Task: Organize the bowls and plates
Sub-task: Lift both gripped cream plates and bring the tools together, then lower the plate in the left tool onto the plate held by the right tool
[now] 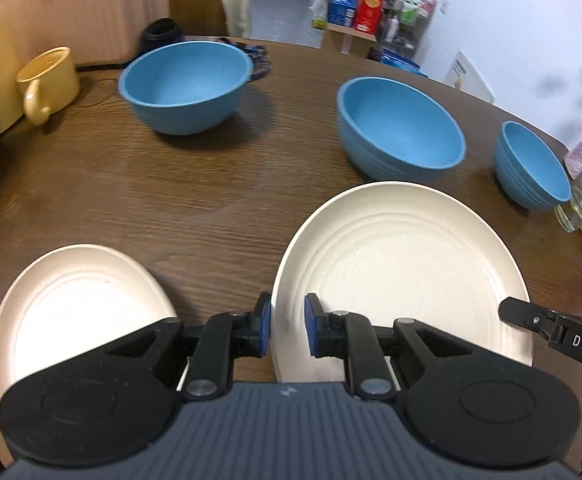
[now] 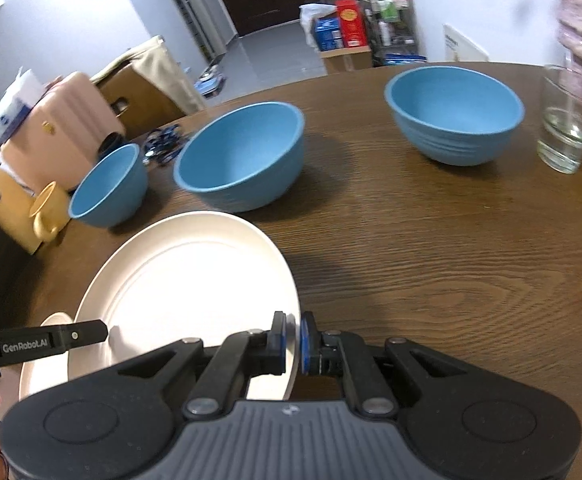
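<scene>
Your right tongs [image 2: 294,338] pinch the large cream plate's [image 2: 187,280] right rim, lifting it tilted above the worktop [image 2: 431,260]; your left tongs [image 1: 287,326] straddle its left rim, parted.

A yellow mug [image 1: 47,80] is standing at the far left of the brown wooden desk [image 1: 211,200], its handle facing the viewer. A clear glass [image 2: 567,120] holding some water is sitting at the desk's right edge. Beyond the desk, boxes [image 2: 341,26] are crowding the floor beside a wire rack [image 2: 395,24].
</scene>
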